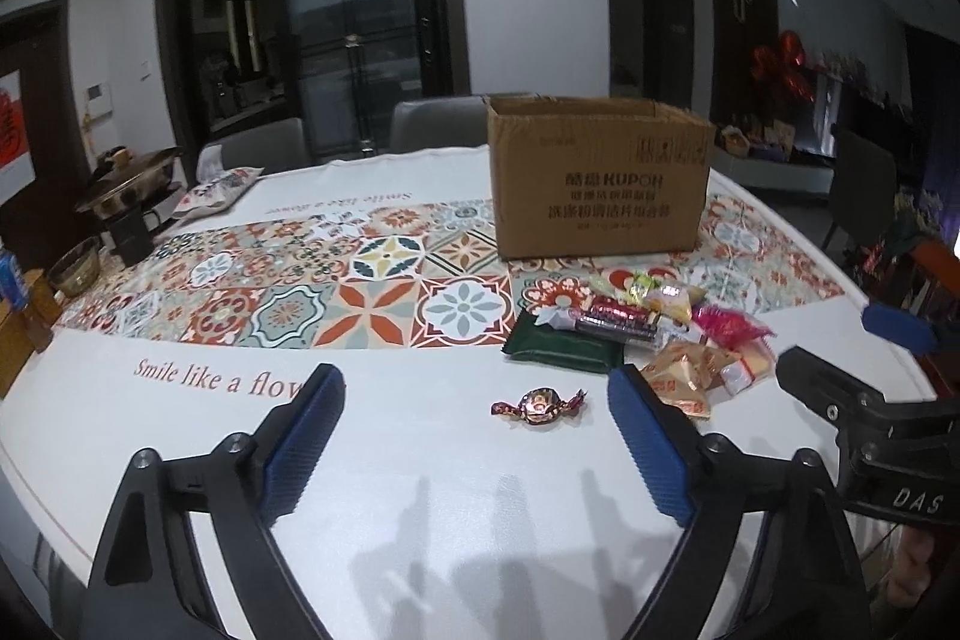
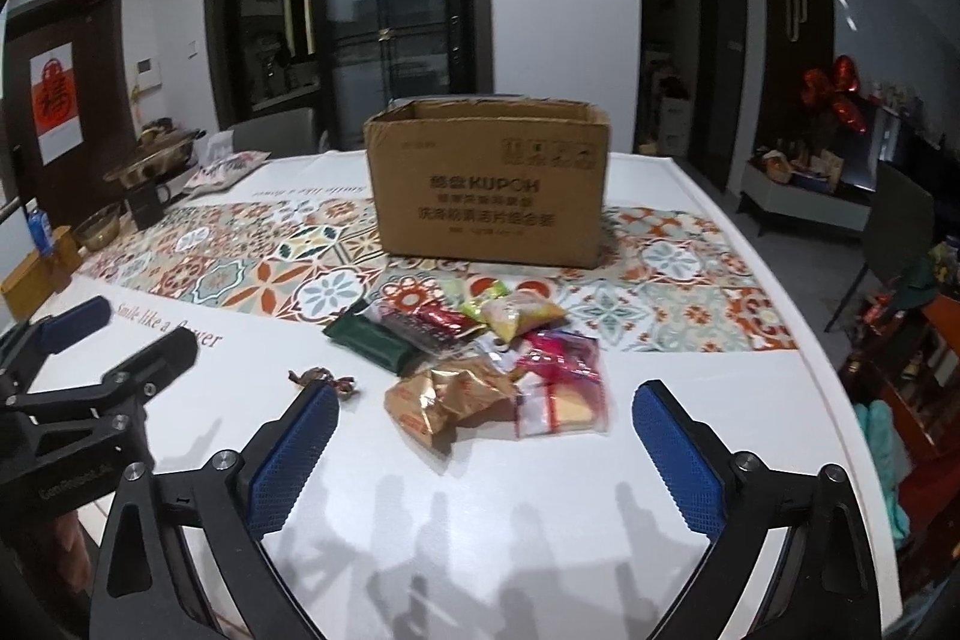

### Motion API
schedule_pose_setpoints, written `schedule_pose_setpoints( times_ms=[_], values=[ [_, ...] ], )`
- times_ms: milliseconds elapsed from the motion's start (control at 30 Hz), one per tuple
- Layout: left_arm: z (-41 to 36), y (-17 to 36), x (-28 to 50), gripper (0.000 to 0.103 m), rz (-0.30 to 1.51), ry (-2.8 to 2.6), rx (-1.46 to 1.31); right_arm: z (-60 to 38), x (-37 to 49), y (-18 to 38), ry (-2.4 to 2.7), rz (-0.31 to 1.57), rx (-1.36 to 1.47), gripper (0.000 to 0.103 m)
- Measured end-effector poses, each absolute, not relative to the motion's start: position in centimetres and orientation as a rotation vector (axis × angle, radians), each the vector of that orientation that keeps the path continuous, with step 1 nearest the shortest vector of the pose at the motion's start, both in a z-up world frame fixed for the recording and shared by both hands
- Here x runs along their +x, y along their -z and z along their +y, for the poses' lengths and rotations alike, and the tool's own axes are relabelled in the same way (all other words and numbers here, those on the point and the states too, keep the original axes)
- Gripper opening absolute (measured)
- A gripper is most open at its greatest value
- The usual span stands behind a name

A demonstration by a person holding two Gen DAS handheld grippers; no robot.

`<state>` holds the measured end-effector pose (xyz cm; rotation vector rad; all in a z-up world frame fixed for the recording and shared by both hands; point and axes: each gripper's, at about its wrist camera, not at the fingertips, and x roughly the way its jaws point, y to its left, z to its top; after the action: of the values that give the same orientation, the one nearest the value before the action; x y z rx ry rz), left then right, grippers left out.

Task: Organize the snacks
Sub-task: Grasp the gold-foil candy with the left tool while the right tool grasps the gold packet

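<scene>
An open cardboard box (image 1: 600, 178) stands on the patterned runner; it also shows in the right wrist view (image 2: 486, 184). In front of it lies a pile of snack packets (image 1: 654, 334), also in the right wrist view (image 2: 498, 364), with a dark green packet (image 1: 561, 349) at its left. A single wrapped candy (image 1: 538, 405) lies apart on the white cloth, just ahead of my open, empty left gripper (image 1: 474, 394). My right gripper (image 2: 486, 406) is open and empty, just short of the pile's near packets. The candy (image 2: 324, 379) is partly hidden behind its left finger.
A white table (image 1: 420, 490) with a tiled runner (image 1: 360, 292). At the far left stand a metal pot on a burner (image 1: 129, 187), a glass bowl (image 1: 75, 265), a cushion (image 1: 219, 190) and a wooden box (image 2: 42, 274). Chairs (image 1: 432, 124) stand behind the table.
</scene>
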<state>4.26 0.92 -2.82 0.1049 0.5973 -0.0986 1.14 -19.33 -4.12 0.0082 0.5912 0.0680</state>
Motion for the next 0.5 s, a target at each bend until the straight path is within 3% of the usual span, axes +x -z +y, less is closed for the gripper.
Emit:
schedule_pose_setpoints(
  times_ms=[500],
  values=[
    [-1.0,7.3,9.0,0.067,0.735,0.256,0.188,-18.9,6.9,8.6,-0.162,0.767,0.081,0.083]
  ],
)
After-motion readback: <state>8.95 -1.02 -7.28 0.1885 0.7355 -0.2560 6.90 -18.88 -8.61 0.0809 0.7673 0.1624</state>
